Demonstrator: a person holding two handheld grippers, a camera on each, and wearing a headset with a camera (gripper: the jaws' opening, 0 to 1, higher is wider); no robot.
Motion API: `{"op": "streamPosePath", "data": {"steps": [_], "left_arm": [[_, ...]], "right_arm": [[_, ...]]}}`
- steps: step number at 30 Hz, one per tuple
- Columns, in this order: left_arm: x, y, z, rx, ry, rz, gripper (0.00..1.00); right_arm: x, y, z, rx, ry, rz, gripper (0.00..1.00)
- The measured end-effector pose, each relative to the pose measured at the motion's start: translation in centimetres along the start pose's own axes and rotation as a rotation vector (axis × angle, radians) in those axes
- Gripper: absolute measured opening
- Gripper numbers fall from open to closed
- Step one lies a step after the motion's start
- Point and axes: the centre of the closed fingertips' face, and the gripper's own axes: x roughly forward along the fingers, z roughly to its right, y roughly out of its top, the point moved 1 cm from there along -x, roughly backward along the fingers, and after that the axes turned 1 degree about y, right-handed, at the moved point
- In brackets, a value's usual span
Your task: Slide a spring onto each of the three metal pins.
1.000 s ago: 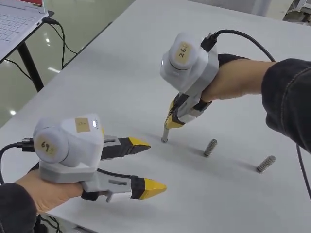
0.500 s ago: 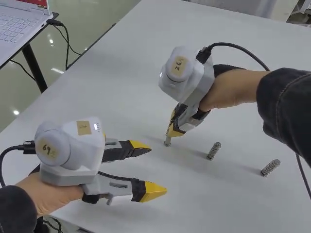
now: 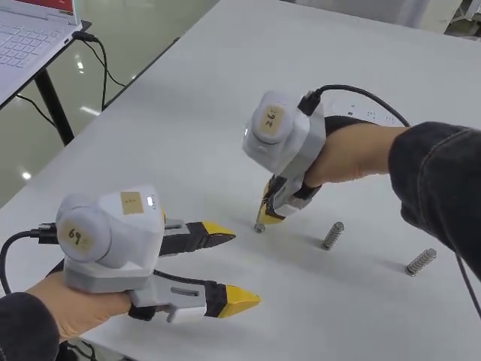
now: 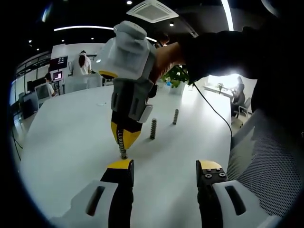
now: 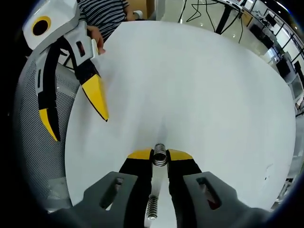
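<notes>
Centre frame, the right gripper [image 3: 262,220] pinches a spring [image 5: 160,156] in its fingers at the surface [image 3: 188,113]; lower left, the left gripper [image 3: 239,267] has fingers apart.

- First spring [image 5: 160,156]: a grey steel coil, pinched between the yellow-tipped jaws of my right gripper [image 3: 263,218]. It stands nearly upright with its lower end on the white table [image 3: 188,113].
- Second spring [image 3: 333,235]: the same kind of coil, standing free and leaning slightly, at 3 o'clock of the first.
- Third spring [image 3: 421,261]: leans more, at 4 o'clock of the second.
- I cannot tell whether pins sit inside.
</notes>
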Motion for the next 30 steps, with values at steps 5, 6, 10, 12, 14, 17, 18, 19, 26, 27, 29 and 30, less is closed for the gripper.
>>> {"op": "streamPosePath", "data": {"steps": [5,6,10,12,14,17,18,19,26,27,29,30], "left_arm": [[0.0,-0.2,0.1,-0.004,-0.001,-0.003,0.51],[0.0,-0.2,0.1,-0.005,-0.001,-0.003,0.51],[0.1,-0.3,0.0,-0.007,-0.002,-0.004,0.51],[0.1,-0.2,0.0,-0.007,-0.001,-0.003,0.51],[0.2,-0.2,0.0,-0.006,-0.002,-0.003,0.51],[0.2,-0.2,-0.1,-0.007,0.0,-0.002,0.51],[0.1,-0.2,-0.1,-0.007,0.0,-0.002,0.51],[0.1,-0.2,-0.1,-0.007,-0.001,-0.001,0.51],[0.0,-0.2,-0.3,-0.008,0.002,0.0,0.51],[-0.1,-0.2,-0.3,-0.009,0.003,0.0,0.51],[-0.1,-0.2,-0.4,-0.008,0.004,0.0,0.51],[-0.1,-0.2,-0.4,-0.009,0.004,0.001,0.51]], "right_arm": [[0.3,-0.1,-0.1,0.009,0.002,-0.003,0.13],[0.3,-0.2,-0.1,0.009,0.003,-0.004,0.13],[0.7,-0.4,-0.2,0.016,0.007,-0.006,0.13],[0.9,-0.5,-0.2,0.019,0.009,-0.007,0.13],[1.0,-0.5,-0.2,0.019,0.008,-0.009,0.13],[1.2,-0.6,-0.2,0.021,0.011,-0.014,0.13],[1.3,-0.7,-0.2,0.023,0.012,-0.015,0.13],[1.4,-0.7,0.0,0.025,0.013,-0.016,0.14],[2.0,-0.7,0.0,0.025,0.019,-0.024,0.15],[2.0,-0.7,0.0,0.026,0.02,-0.025,0.15],[2.1,-0.7,0.1,0.028,0.021,-0.027,0.15],[2.1,-0.7,0.1,0.028,0.021,-0.028,0.15]]}}
